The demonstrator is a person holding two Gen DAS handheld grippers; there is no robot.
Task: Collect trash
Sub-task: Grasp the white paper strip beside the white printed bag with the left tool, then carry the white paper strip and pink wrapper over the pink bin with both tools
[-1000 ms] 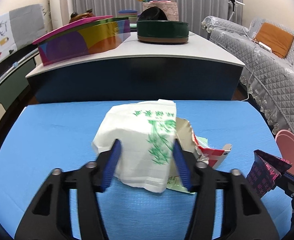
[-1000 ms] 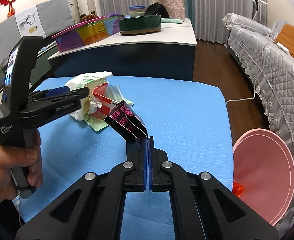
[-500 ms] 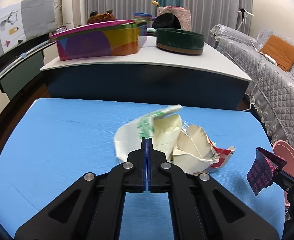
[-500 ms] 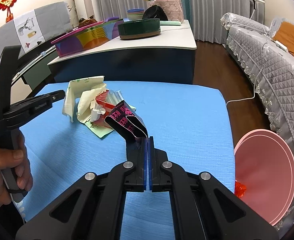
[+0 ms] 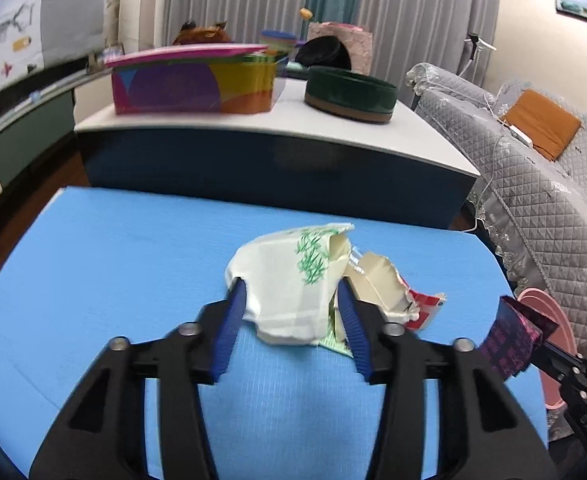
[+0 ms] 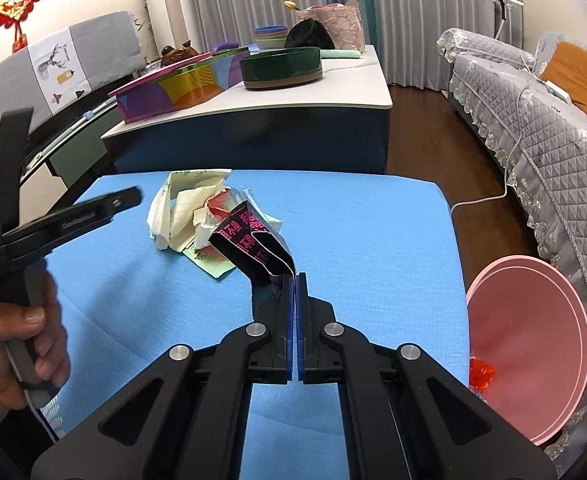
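Observation:
A heap of trash lies on the blue table (image 5: 113,264): a white wrapper with green print (image 5: 285,276) (image 6: 163,216), a torn cream and red carton (image 5: 377,284) (image 6: 201,204) and a green paper slip (image 6: 209,258). My left gripper (image 5: 291,286) (image 6: 131,198) stands at the near edge of the white wrapper. Its jaws are opening, with the wrapper's edge between the fingertips and the pads not pressing it. My right gripper (image 6: 295,276) (image 5: 543,346) is shut on a black wrapper with pink print (image 6: 253,240) (image 5: 509,340), held above the table right of the heap.
A pink bin (image 6: 529,344) (image 5: 549,304) stands off the table's right edge with an orange-red scrap (image 6: 481,372) in it. Behind the table is a white-topped counter (image 5: 413,136) with a colourful box (image 5: 193,84) and a green tin (image 5: 349,92). A grey sofa (image 6: 533,128) lies right.
The left jaws were open around the white wrapper, shut half a second ago, and stand open again now. The wrapper looks more crumpled. The right gripper has kept still.

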